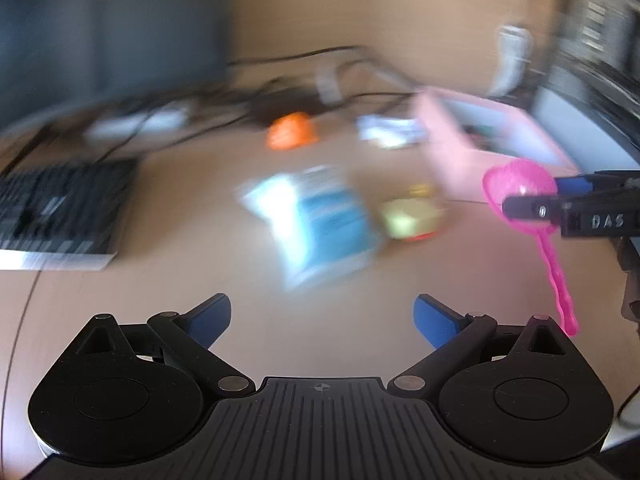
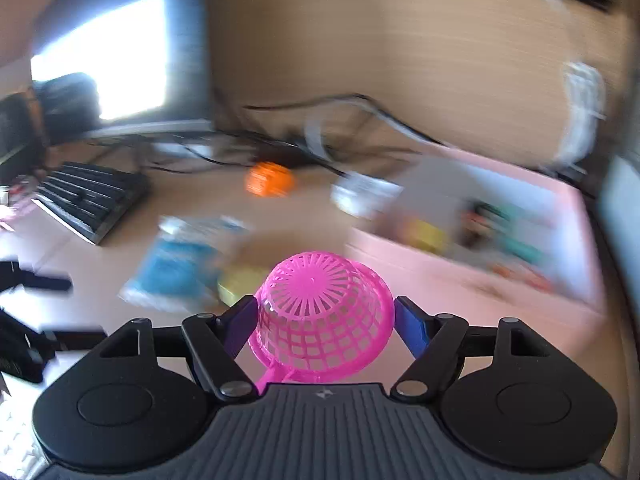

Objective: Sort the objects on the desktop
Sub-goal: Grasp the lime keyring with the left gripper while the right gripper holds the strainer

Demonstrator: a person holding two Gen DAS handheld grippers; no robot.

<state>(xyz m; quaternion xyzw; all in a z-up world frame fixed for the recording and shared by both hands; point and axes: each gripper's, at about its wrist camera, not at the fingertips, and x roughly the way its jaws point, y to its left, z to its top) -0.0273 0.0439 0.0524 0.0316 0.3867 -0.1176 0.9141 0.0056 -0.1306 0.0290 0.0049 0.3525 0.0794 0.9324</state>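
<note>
My right gripper (image 2: 325,320) is shut on a pink plastic strainer (image 2: 324,312), bowl forward, handle hanging down; in the left wrist view the strainer (image 1: 516,192) hangs above the desk just in front of the pink box (image 1: 472,156), held by the right gripper (image 1: 532,200). My left gripper (image 1: 322,320) is open and empty above the desk. On the desk lie a blue-and-white packet (image 1: 316,220), a yellow-green block (image 1: 412,216), an orange object (image 1: 290,130) and a white item (image 1: 390,130). The pink box (image 2: 460,276) holds several small objects.
A black keyboard (image 1: 60,208) lies at the left, with a monitor (image 2: 116,64) behind it. Cables (image 2: 280,148) run along the back of the desk by the wooden wall. Both views are motion-blurred.
</note>
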